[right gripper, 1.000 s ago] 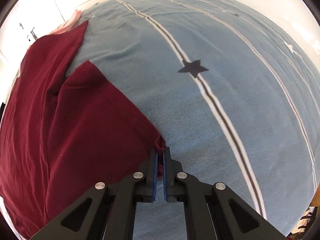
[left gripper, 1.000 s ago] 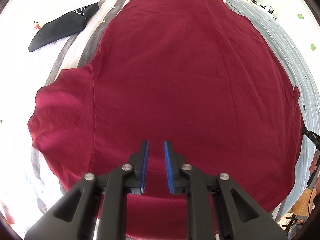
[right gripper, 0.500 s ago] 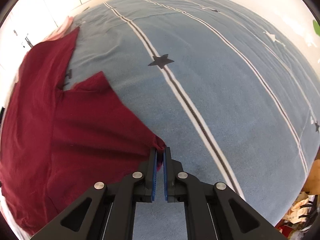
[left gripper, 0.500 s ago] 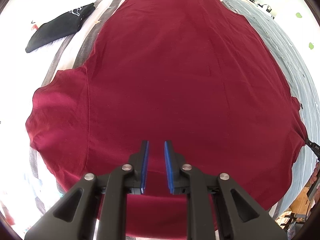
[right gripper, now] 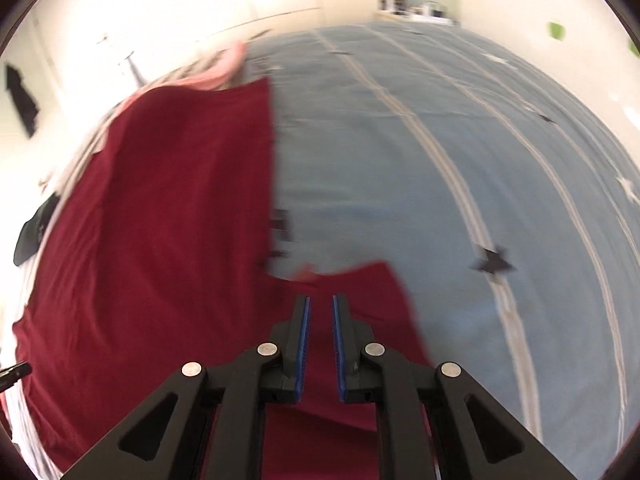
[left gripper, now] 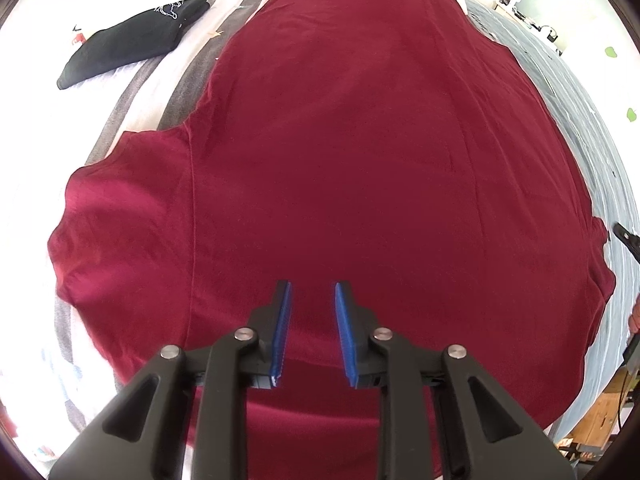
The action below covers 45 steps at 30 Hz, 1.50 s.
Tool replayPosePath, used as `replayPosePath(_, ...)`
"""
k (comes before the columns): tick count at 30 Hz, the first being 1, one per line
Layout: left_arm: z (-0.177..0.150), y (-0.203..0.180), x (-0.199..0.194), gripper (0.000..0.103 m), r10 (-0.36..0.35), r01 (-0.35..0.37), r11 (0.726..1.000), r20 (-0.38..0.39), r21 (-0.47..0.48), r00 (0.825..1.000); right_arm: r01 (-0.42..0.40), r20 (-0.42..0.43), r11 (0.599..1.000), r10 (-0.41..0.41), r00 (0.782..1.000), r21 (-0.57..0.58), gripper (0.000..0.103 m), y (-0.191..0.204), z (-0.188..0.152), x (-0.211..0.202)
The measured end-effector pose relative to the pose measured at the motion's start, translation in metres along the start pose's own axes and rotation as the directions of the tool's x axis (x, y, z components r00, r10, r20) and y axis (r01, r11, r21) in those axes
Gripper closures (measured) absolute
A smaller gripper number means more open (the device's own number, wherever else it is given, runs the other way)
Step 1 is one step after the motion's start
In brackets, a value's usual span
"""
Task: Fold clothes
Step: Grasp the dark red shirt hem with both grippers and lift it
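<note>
A dark red T-shirt point(left gripper: 360, 160) lies spread flat on the bed and fills most of the left wrist view, one sleeve out to the left. My left gripper point(left gripper: 312, 292) hovers open above its near part, nothing between the blue pads. In the blurred right wrist view the same red T-shirt point(right gripper: 160, 220) covers the left half, its other sleeve point(right gripper: 372, 304) lying out on the blue bedspread. My right gripper point(right gripper: 321, 304) is open over that sleeve with a gap between the pads and no cloth in them.
A folded black garment point(left gripper: 132, 44) lies at the far left on the white and grey striped sheet point(left gripper: 160, 92). The blue bedspread point(right gripper: 460, 160) with pale stripes and dark stars stretches to the right. Something pink point(right gripper: 228, 68) lies past the shirt's far edge.
My right gripper has let go of the sleeve corner it was pinching, opened, and swung left over the sleeve. The left gripper has stayed open, the shirt shifting slightly beneath it.
</note>
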State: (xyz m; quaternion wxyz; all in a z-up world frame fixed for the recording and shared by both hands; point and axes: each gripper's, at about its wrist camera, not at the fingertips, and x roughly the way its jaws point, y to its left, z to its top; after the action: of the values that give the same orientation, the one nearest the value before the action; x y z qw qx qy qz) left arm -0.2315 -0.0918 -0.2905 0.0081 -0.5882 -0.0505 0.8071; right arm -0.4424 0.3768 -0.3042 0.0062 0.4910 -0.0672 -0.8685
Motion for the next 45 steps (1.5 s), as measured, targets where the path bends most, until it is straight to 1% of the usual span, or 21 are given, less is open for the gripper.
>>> replayPosePath(3, 0.004, 0.000, 0.007, 0.083, -0.008, 0.008, 1.000, -0.001, 0.005, 1.000, -0.028, -0.031, 0.999, 0.027, 0.999, -0.033, 0.092, 0.023, 0.005, 0.029)
replayPosePath(6, 0.008, 0.005, 0.014, 0.083, -0.001, 0.001, 1.000, -0.008, 0.005, 1.000, -0.008, -0.061, 0.999, 0.006, 0.998, -0.034, 0.092, 0.021, 0.001, 0.046)
replayPosePath(8, 0.009, 0.012, 0.020, 0.083, 0.011, -0.011, 1.000, -0.014, -0.003, 1.000, 0.002, -0.080, 0.999, -0.004, 0.997, -0.033, 0.088, 0.019, -0.002, 0.057)
replayPosePath(9, 0.010, 0.017, 0.022, 0.083, 0.024, -0.024, 1.000, -0.017, -0.007, 1.000, -0.011, -0.078, 1.000, 0.009, 0.997, -0.028, 0.087, 0.014, -0.002, 0.056)
replayPosePath(11, 0.011, 0.030, 0.024, 0.083, 0.042, -0.043, 0.999, -0.020, -0.024, 0.999, -0.008, -0.070, 0.999, 0.006, 0.998, -0.032, 0.086, 0.010, -0.002, 0.053)
replayPosePath(13, 0.012, 0.043, 0.024, 0.083, 0.060, -0.061, 0.997, -0.022, -0.047, 0.998, 0.037, -0.053, 0.999, -0.039, 0.998, -0.026, 0.086, 0.005, -0.002, 0.047)
replayPosePath(16, 0.014, 0.062, 0.024, 0.083, 0.083, -0.085, 0.993, -0.025, -0.078, 0.996, 0.131, -0.049, 0.988, -0.128, 0.991, 0.079, 0.086, -0.023, 0.001, 0.042)
replayPosePath(18, 0.017, 0.067, 0.022, 0.083, 0.091, -0.092, 0.993, -0.016, -0.078, 0.996, 0.147, -0.049, 0.980, -0.141, 0.989, 0.132, 0.086, -0.036, 0.002, 0.037)
replayPosePath(19, 0.018, 0.069, 0.021, 0.083, 0.095, -0.096, 0.993, -0.010, -0.075, 0.995, 0.136, -0.043, 0.982, -0.132, 0.990, 0.129, 0.086, -0.035, 0.003, 0.034)
replayPosePath(21, 0.022, 0.070, 0.018, 0.083, 0.092, -0.091, 0.993, 0.002, -0.070, 0.996, 0.109, -0.027, 0.991, -0.108, 0.994, 0.078, 0.086, -0.019, 0.004, 0.026)
replayPosePath(25, 0.022, 0.052, 0.011, 0.083, 0.034, -0.034, 0.999, 0.021, -0.012, 0.999, -0.030, -0.014, 1.000, 0.030, 0.999, -0.001, 0.086, 0.036, -0.006, 0.011)
replayPosePath(28, 0.016, 0.028, 0.008, 0.083, -0.035, 0.033, 0.997, 0.026, 0.071, 0.999, -0.149, -0.037, 0.987, 0.147, 0.989, -0.056, 0.086, 0.083, -0.028, 0.004)
replayPosePath(30, 0.011, 0.015, 0.010, 0.082, -0.053, 0.051, 0.991, 0.016, 0.126, 0.998, -0.202, -0.068, 0.974, 0.196, 0.978, -0.098, 0.086, 0.110, -0.044, 0.006)
replayPosePath(31, 0.008, 0.012, 0.014, 0.082, -0.053, 0.051, 0.988, 0.007, 0.143, 0.999, -0.221, -0.086, 0.968, 0.211, 0.974, -0.119, 0.086, 0.122, -0.052, 0.009)
replayPosePath(33, 0.002, 0.014, 0.025, 0.082, -0.033, 0.035, 0.988, -0.010, 0.153, 0.999, -0.225, -0.124, 0.965, 0.208, 0.970, -0.139, 0.086, 0.137, -0.066, 0.015)
replayPosePath(35, -0.007, 0.029, 0.034, 0.082, 0.037, -0.034, 0.988, -0.016, 0.154, 0.999, -0.207, -0.140, 0.970, 0.189, 0.972, -0.125, 0.086, 0.130, -0.071, 0.023)
replayPosePath(37, -0.014, 0.050, 0.030, 0.082, 0.088, -0.087, 0.989, 0.002, 0.121, 0.996, -0.176, -0.141, 0.978, 0.159, 0.977, -0.110, 0.088, 0.117, -0.075, 0.023)
replayPosePath(40, -0.026, 0.091, 0.017, 0.082, 0.234, -0.234, 0.972, 0.012, 0.029, 0.972, -0.129, -0.144, 0.988, 0.115, 0.983, -0.087, 0.090, 0.098, -0.081, 0.023)
replayPosePath(41, -0.032, 0.108, 0.011, 0.082, 0.257, -0.257, 0.966, -0.002, -0.027, 0.966, -0.113, -0.145, 0.990, 0.101, 0.984, -0.080, 0.090, 0.092, -0.084, 0.023)
replayPosePath(43, -0.048, 0.135, -0.001, 0.082, 0.223, -0.224, 0.965, -0.023, -0.137, 0.975, -0.095, -0.144, 0.992, 0.083, 0.986, -0.081, 0.090, 0.085, -0.088, 0.014)
replayPosePath(45, -0.065, 0.148, -0.014, 0.079, 0.173, -0.175, 0.964, -0.025, -0.201, 0.985, -0.089, -0.141, 0.992, 0.075, 0.987, -0.095, 0.084, 0.082, -0.094, -0.001)
